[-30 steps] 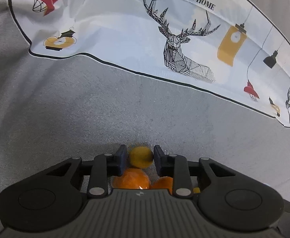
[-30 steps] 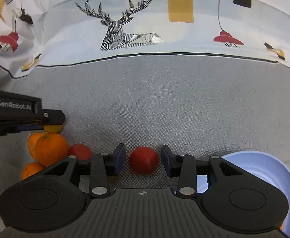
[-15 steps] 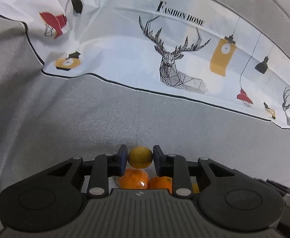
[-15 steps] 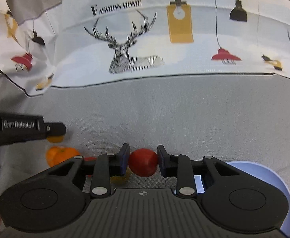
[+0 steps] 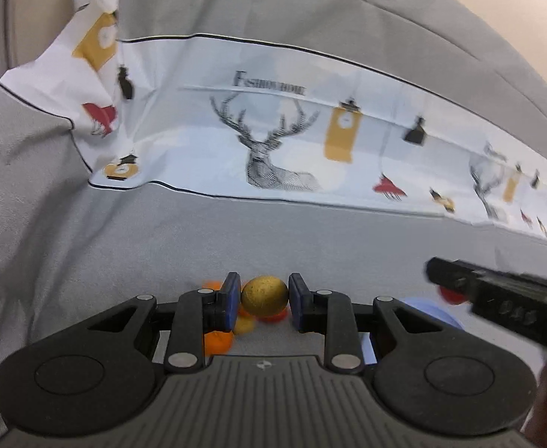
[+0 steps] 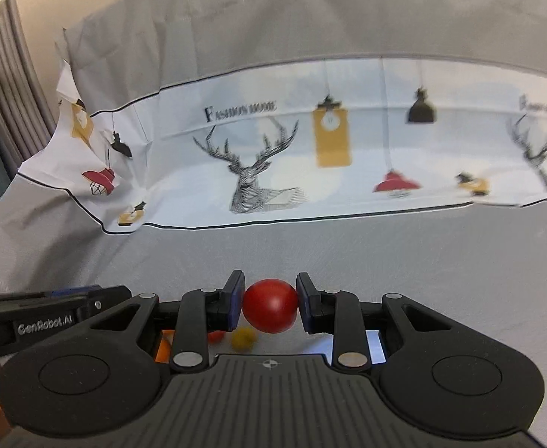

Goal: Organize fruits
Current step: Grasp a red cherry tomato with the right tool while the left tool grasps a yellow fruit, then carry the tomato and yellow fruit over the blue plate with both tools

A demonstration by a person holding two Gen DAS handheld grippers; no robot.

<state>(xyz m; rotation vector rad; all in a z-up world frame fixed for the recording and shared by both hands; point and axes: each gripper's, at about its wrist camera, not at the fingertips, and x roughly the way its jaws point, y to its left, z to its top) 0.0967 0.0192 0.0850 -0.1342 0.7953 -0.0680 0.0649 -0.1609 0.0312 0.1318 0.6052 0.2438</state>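
Note:
My left gripper [image 5: 265,295] is shut on a small yellow fruit [image 5: 264,295] and holds it above the grey cloth. Below it lie orange fruits [image 5: 217,340], a yellow one [image 5: 244,324] and a red one [image 5: 272,317]. My right gripper [image 6: 269,304] is shut on a red fruit [image 6: 269,305], also lifted. Under it lie a yellow fruit [image 6: 243,338], a red one [image 6: 215,335] and an orange one [image 6: 162,347]. A pale blue plate [image 5: 432,310] lies to the right in the left wrist view and shows in the right wrist view [image 6: 372,345].
A white printed cloth with deer and lamps [image 6: 266,171] rises at the back of the grey tablecloth [image 6: 423,261]. The right gripper [image 5: 497,298] crosses the right of the left wrist view. The left gripper [image 6: 49,317] crosses the left of the right wrist view.
Both grippers have closed on their fruits and lifted them off the cloth. The views now look higher and farther across the table.

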